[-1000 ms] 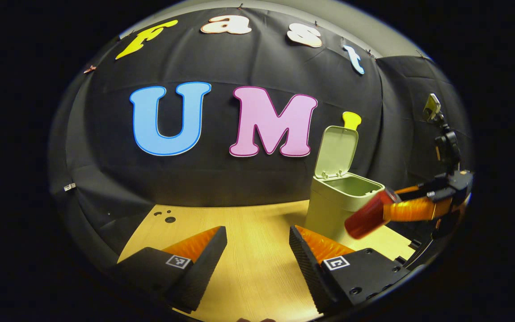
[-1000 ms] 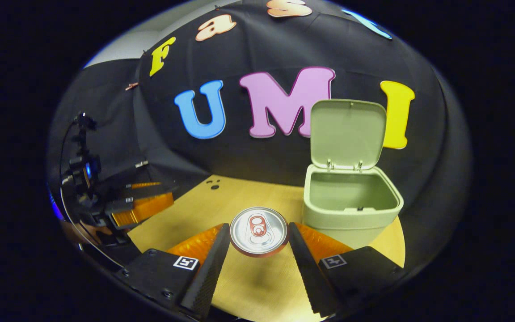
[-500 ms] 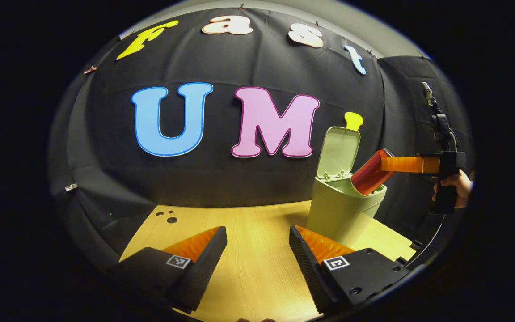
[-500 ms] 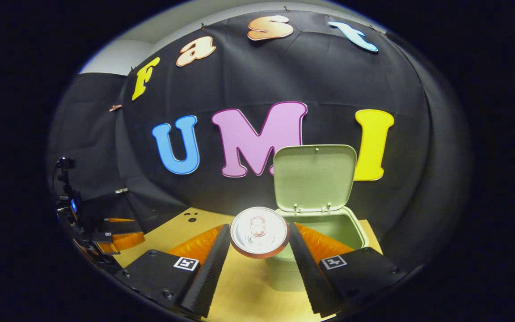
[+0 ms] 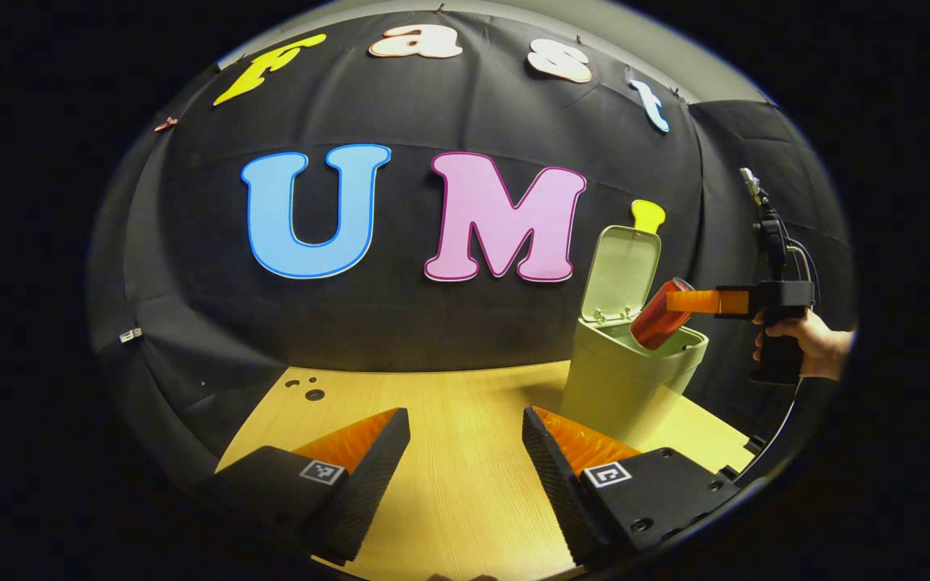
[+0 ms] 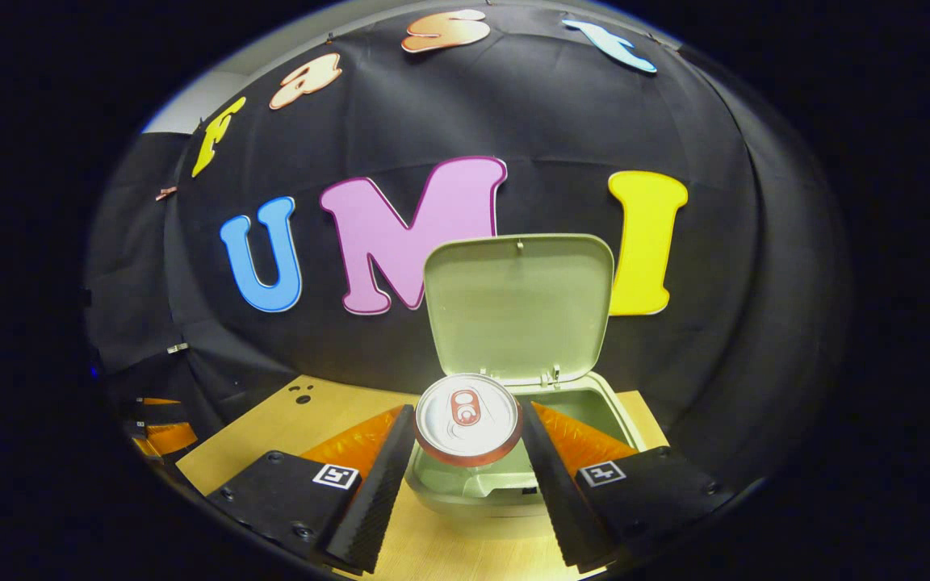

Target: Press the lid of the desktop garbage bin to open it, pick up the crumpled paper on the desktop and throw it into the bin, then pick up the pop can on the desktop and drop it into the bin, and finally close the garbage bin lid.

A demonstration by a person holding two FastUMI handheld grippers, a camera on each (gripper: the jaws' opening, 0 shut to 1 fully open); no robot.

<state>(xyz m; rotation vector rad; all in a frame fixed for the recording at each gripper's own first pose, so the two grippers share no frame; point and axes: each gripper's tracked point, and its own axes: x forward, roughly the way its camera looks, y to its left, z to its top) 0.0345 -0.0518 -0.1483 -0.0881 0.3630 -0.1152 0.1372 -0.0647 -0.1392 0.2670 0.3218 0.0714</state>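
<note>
Jaws of the right gripper (image 6: 467, 428) are clenched on the pop can (image 6: 468, 418) above the open bin (image 6: 614, 415) (left gripper (image 5: 465, 452) released); release is best made once centred

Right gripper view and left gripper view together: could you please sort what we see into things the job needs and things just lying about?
Belonging to the job:
- red aluminium pop can, clamped in the right gripper
- pale green plastic desktop garbage bin
- its raised green lid
- left gripper, open, idle

Just there:
- light wooden desktop
- small holes in the desktop's far corner
</note>
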